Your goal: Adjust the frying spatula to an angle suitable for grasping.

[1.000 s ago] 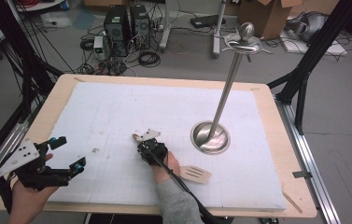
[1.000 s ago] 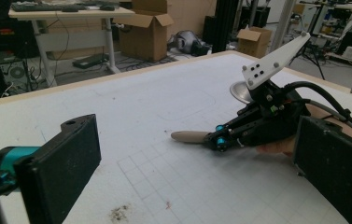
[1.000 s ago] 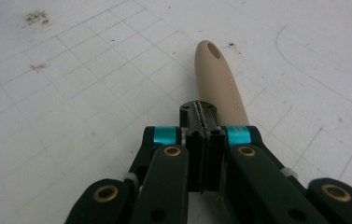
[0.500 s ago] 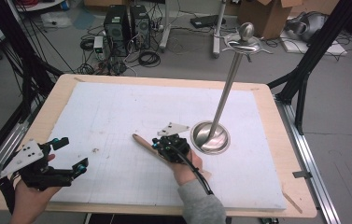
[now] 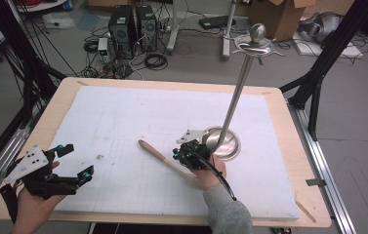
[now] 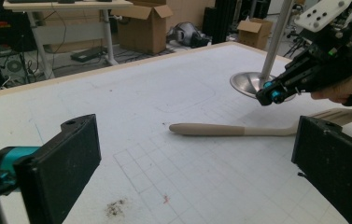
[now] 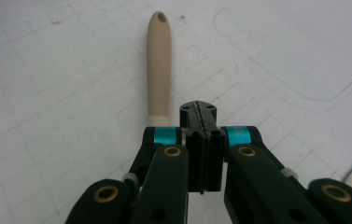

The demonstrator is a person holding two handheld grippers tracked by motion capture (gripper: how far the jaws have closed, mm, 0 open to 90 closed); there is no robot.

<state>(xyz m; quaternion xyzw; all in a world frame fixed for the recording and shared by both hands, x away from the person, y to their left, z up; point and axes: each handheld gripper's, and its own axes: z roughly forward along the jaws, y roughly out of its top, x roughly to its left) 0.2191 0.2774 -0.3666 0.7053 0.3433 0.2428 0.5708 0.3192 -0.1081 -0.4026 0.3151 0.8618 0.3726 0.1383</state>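
Note:
A spatula (image 5: 159,155) with a beige handle lies flat on the white gridded mat (image 5: 123,117); its flat head is hidden under the right hand in the high view. My right gripper (image 5: 176,154) hovers just above the spatula (image 7: 158,60), jaws pressed together with nothing between them (image 7: 198,109). In the left gripper view the spatula (image 6: 220,129) rests on the mat below the right gripper (image 6: 269,95). My left gripper (image 5: 77,161) is held at the mat's near left corner, its jaws wide open and empty (image 6: 197,158).
A metal stand with a round base (image 5: 223,144) and a tall leaning pole (image 5: 235,92) sits just right of the right hand. The mat lies on a wooden table (image 5: 289,146). Computers, cables and boxes crowd the floor behind it.
The right hand has moved right and away from me towards the stand's base, rising a little. The spatula has kept its place. The left hand has not moved.

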